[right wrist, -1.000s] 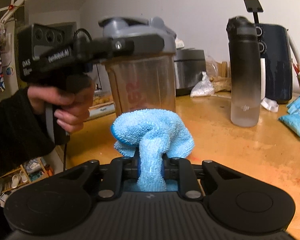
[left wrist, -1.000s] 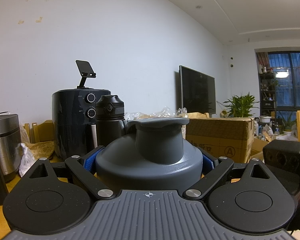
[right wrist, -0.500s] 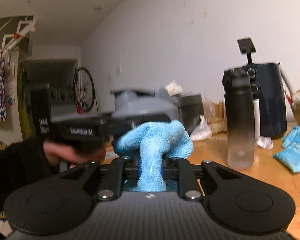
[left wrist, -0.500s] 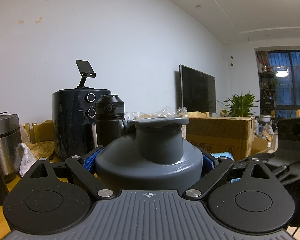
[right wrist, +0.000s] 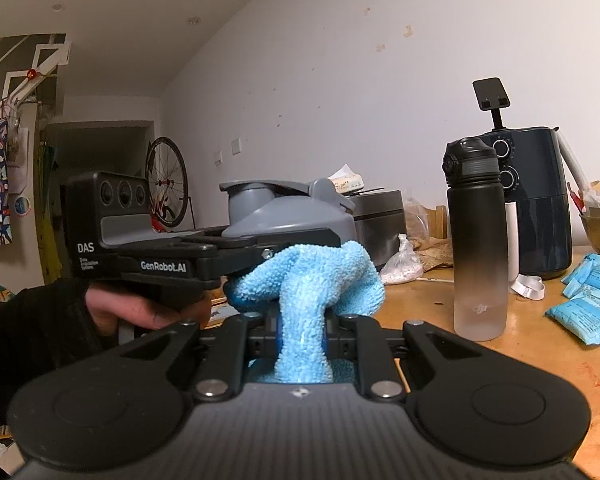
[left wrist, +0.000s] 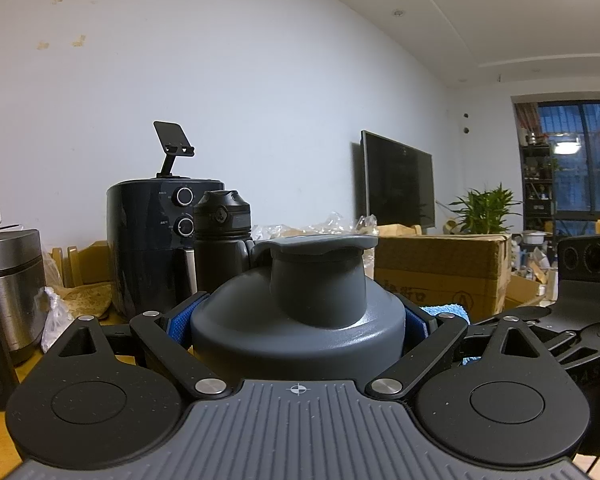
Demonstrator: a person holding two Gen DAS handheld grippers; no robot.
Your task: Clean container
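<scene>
My left gripper is shut on the grey lid of a shaker container, its blue pads pressing on both sides. In the right wrist view the left gripper reaches in from the left, held by a hand in a black sleeve, with the lid above its fingers. My right gripper is shut on a light blue cloth. The bunched cloth sits just under the lid and hides the container's clear body. A bit of the cloth shows right of the lid.
On the wooden table stand a black water bottle, a dark air fryer and a steel cooker. Blue packets lie at the right. A cardboard box stands behind the lid.
My right gripper rose and tipped up with the cloth, from in front of the clear cup to just under the lid. It came into the left wrist view at the right. The left gripper kept still.
</scene>
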